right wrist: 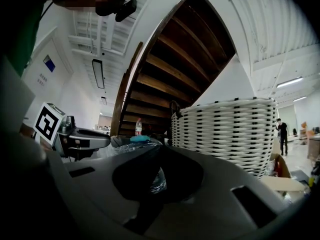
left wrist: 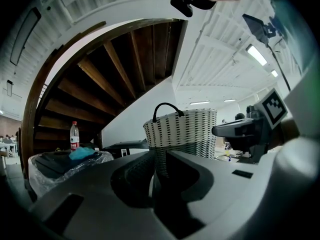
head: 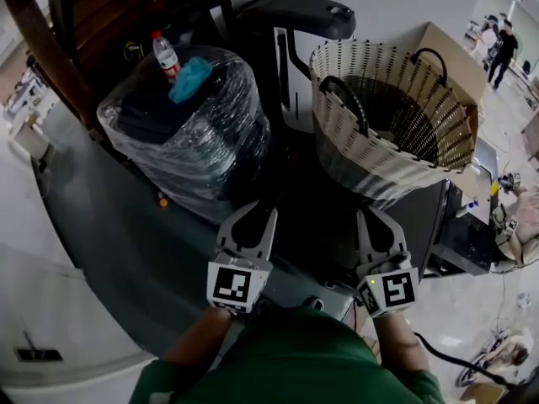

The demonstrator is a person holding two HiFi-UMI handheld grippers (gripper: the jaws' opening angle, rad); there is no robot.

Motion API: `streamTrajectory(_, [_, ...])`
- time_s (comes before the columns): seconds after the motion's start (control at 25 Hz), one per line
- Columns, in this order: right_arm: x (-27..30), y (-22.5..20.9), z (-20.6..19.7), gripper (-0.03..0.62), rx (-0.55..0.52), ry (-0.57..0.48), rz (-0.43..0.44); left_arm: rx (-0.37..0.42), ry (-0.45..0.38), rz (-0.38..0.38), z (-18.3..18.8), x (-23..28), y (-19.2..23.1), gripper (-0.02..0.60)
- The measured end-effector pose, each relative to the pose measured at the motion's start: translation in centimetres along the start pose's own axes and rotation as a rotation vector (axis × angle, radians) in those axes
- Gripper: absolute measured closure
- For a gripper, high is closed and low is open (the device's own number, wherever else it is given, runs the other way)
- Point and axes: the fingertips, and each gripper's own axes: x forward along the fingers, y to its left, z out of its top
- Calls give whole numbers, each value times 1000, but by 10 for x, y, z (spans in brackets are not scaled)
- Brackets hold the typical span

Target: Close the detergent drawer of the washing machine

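No detergent drawer shows in any view. A dark appliance body (head: 421,217) stands under the wicker basket (head: 392,116), and I cannot tell whether it is the washing machine. My left gripper (head: 254,214) is held close to my body and points forward, its jaws together with nothing between them. My right gripper (head: 371,219) is beside it, also shut and empty. In the left gripper view the left gripper (left wrist: 154,160) faces the basket (left wrist: 182,129). In the right gripper view the right gripper (right wrist: 159,153) has the basket (right wrist: 225,129) to its right.
A black bundle wrapped in clear plastic (head: 189,133) stands front left, with a water bottle (head: 166,55) and a teal cloth (head: 190,76) on top. A dark machine (head: 295,23) rises behind. A wooden staircase (left wrist: 115,69) curves overhead. A person (head: 505,49) stands far right.
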Motion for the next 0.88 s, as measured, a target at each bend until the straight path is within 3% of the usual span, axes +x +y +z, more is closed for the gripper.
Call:
streamTrajectory(0.4, [-3,-6,1,572,4,-44,16,-3,2,12,-1,0,-6,495])
streamTrajectory(0.6, [-7,-11,-10,572,6,11,31,-18,28,24,-4,1,-10,497])
streamTrajectory(0.88, [-7,-15,-12,572,37,-14,63,2,43,46,-5,2,-20,495])
